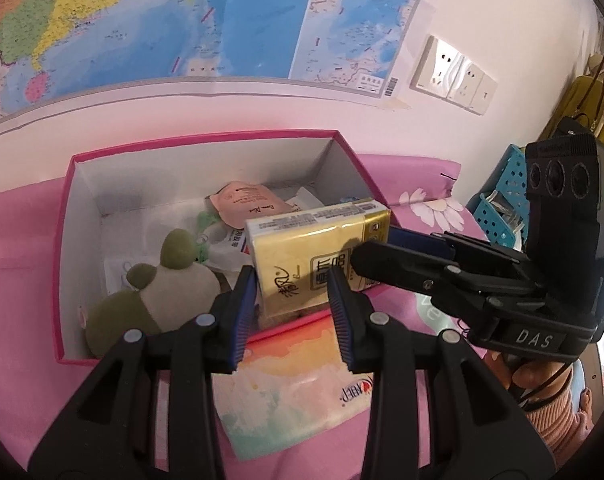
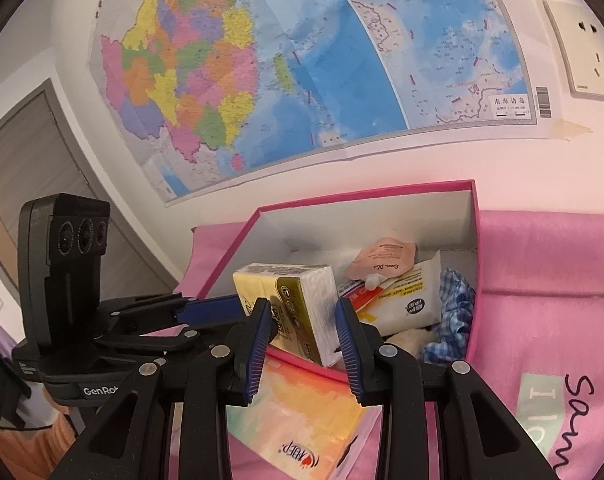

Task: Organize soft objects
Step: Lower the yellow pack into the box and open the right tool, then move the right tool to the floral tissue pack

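A yellow tissue pack (image 1: pixel 318 250) leans over the near rim of a pink-edged white box (image 1: pixel 77 208); it also shows in the right wrist view (image 2: pixel 293 308). My right gripper (image 2: pixel 304 334) has its blue pads on either side of the pack's end, shut on it; it also shows in the left wrist view (image 1: pixel 386 252). My left gripper (image 1: pixel 291 312) is open just below the pack, holding nothing; it also shows in the right wrist view (image 2: pixel 205 308). Inside the box lie a green-and-beige plush (image 1: pixel 153 300), a peach pouch (image 1: pixel 247 204), a wet-wipes pack (image 2: pixel 406 296) and blue checked cloth (image 2: pixel 454 312).
A pastel tissue pack (image 1: pixel 297 384) lies on the pink bedcover (image 1: pixel 13 264) in front of the box. A blue perforated basket (image 1: pixel 506 200) stands at the right. A map (image 1: pixel 181 16) and wall sockets (image 1: pixel 454 72) are on the wall behind.
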Demonstrator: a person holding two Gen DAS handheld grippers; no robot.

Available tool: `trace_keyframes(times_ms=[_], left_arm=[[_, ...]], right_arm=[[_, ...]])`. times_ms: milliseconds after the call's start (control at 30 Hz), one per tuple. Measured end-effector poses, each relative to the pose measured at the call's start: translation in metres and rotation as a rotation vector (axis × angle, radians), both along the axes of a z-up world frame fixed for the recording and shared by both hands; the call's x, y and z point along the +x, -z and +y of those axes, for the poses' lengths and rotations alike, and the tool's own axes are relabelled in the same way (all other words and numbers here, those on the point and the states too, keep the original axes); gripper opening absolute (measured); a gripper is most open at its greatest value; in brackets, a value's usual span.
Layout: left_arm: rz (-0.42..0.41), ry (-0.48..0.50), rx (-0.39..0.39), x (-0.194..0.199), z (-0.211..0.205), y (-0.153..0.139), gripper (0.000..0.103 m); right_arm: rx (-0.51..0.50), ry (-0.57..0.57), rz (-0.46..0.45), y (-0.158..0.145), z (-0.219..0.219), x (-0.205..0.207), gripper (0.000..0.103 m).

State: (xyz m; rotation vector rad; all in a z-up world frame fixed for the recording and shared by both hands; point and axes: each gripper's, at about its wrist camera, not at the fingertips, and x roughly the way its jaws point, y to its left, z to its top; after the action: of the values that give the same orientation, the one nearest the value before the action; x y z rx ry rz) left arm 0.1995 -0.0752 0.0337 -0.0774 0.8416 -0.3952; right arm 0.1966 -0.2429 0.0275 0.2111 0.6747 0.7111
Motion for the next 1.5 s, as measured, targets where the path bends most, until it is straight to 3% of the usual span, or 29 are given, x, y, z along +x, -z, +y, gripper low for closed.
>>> trace_keyframes(times_ms=[400,533,600,867,1033,1267,1500], left_arm=[[0.052,-0.060,0.045,0.020,0.001,0.016,0.038],[0.028,-0.081,0.073,0.017,0.003,0.017,0.038],[0.001,-0.076,0.089,0.008,0.001,0.015,0.038],[-0.124,-0.028,0.124,-0.044,-0.004,-0.003,0.039],[-0.175,-0.001,0.145,-0.088,-0.005,-0.010,0.052],[-0.099,0.038,0.145,-0.131,-0.001,0.015,0.055],[0.065,0.087,0.123,-0.168,0.010,0.061,0.055]], right_arm=[[-0.038,0.035,0.073,0.019,0.012,0.025,0.035],[-0.067,0.048,0.081,0.026,0.017,0.026,0.035],[-0.090,0.063,0.068,0.026,0.018,0.023,0.041],[-0.094,0.044,0.007,0.012,0.009,-0.012,0.046],[-0.061,-0.033,-0.024,-0.002,0.000,-0.050,0.055],[-0.058,-0.150,0.022,0.013,-0.005,-0.104,0.066],[-0.116,-0.213,0.169,0.066,-0.003,-0.141,0.069]])
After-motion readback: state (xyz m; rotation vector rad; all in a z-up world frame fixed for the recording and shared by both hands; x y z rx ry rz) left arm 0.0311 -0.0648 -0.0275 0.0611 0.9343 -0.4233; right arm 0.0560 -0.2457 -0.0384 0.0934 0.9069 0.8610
